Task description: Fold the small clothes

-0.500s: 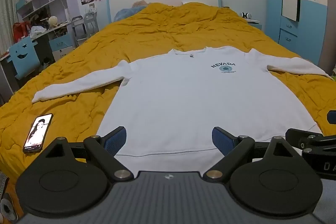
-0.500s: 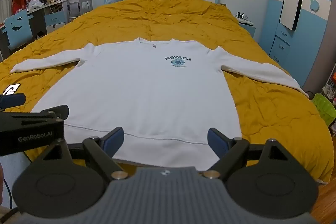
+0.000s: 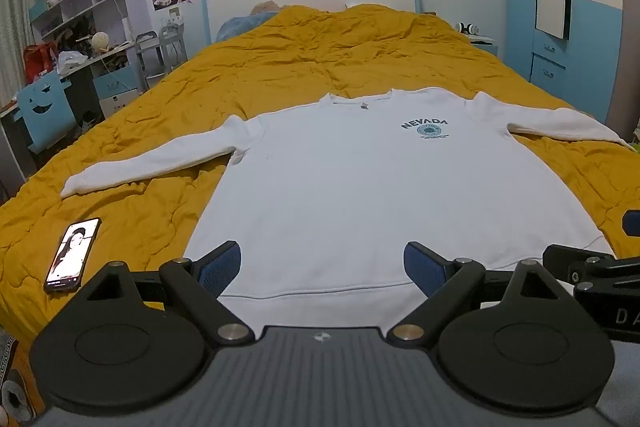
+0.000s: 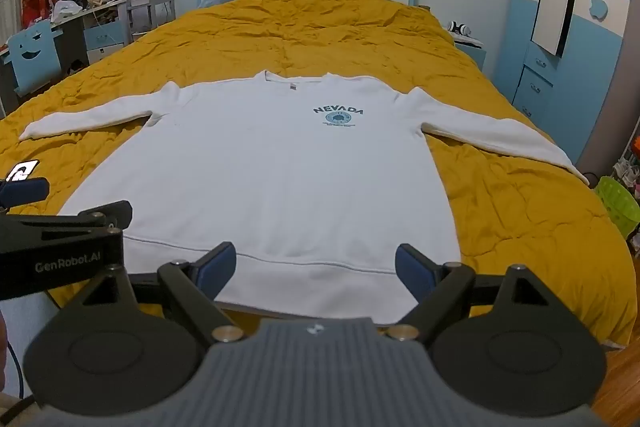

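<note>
1. Lying flat, front up, on the yellow bedspread (image 3: 320, 59): white sweatshirt (image 3: 360, 187), sleeves spread sideways, ready for folding.
2. Hovering above the hem: left gripper (image 3: 322, 263) and right gripper (image 4: 316, 267), both spread wide, holding nothing.
3. Resting clear of the cloth: phone (image 3: 72, 255).

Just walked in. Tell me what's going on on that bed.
A person is about to fold a white sweatshirt, which lies flat and face up on the yellow bedspread with both sleeves spread out. The left gripper and the right gripper hover over its hem, both open and holding nothing. No fold has been made yet. A phone lies beside the sweatshirt.
</note>
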{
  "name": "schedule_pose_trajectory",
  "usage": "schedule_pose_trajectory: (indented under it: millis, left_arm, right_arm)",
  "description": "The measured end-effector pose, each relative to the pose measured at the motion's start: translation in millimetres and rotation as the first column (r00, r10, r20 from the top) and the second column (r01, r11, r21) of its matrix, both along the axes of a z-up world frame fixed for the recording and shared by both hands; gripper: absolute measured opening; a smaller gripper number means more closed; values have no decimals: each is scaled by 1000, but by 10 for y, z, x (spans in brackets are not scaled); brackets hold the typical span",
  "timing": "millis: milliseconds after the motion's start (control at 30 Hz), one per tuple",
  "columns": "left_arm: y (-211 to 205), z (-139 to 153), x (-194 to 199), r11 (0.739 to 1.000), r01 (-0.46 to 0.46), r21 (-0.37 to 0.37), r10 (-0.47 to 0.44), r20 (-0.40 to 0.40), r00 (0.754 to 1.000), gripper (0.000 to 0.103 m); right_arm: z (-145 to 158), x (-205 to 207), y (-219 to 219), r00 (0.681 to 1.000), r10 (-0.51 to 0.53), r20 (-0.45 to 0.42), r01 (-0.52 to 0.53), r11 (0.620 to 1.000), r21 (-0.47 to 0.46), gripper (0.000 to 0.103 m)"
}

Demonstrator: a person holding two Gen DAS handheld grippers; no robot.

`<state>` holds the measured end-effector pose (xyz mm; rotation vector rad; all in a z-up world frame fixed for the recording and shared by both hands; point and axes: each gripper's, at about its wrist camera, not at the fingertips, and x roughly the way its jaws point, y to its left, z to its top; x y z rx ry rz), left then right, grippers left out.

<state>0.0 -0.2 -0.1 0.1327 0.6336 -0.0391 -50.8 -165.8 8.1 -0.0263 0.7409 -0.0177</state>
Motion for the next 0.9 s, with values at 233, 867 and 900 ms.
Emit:
schedule_pose_trajectory:
  millis: [233, 867, 900]
  left_arm:
    - [1, 0, 0, 1000, 0, 0, 0, 0, 1000, 103]
    - [-60, -39, 8, 1000, -2, 1, 2, -7, 1000, 103]
    - [-68, -45, 8, 1000, -2, 1, 2, -8, 1000, 103]
  right_arm:
    - [-17, -24, 27, 1000, -4, -4, 4, 1000, 2, 83]
    - [-33, -1, -30, 1000, -4, -12, 4, 1000, 14, 83]
    - [-35, -6, -27, 1000, -4, -12, 4, 1000, 14, 83]
